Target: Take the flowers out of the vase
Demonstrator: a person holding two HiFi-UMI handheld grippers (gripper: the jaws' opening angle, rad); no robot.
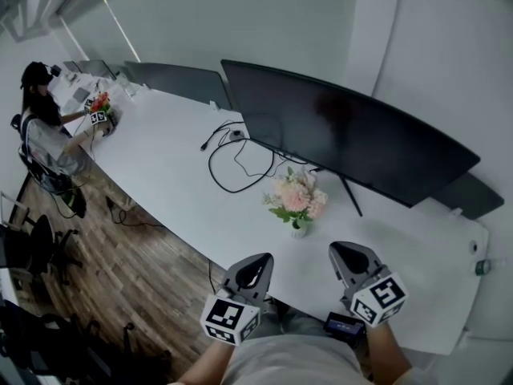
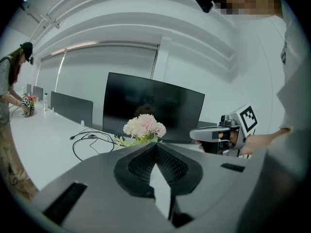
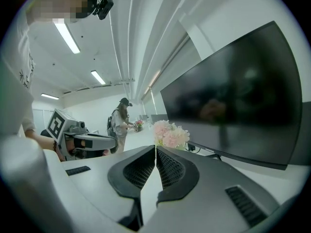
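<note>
White surface, long, stretching past a wide dark monitor. Far off to the monitor's left, a person standing at the far end; no part of this job. Closer, off the monitor's left corner, a black cable looped loosely. In front of the monitor, at the near edge, the left gripper, jaws pressed fully together with nothing between them, aimed toward the screen. Just in front of the monitor's lower edge, near its thin leg: pink and cream flowers upright in a small pale vase, untouched, well apart from both pairs of jaws. Further right, also in front of the monitor, the right gripper, jaws likewise closed on nothing.

Probably the approach stage, nothing lifted yet. To do it well:

- Open both pairs of jaws before closing in.
- Steady the vase low on its body with one pair: small, light-looking, likely to tip or ride up with the stems.
- Take the stems with the other pair just above the rim and below the leaves, never by the soft heads, easily crushed.
- Squeeze only enough to hold.
- Pull straight up until well clear of the rim, keeping off the monitor behind.
</note>
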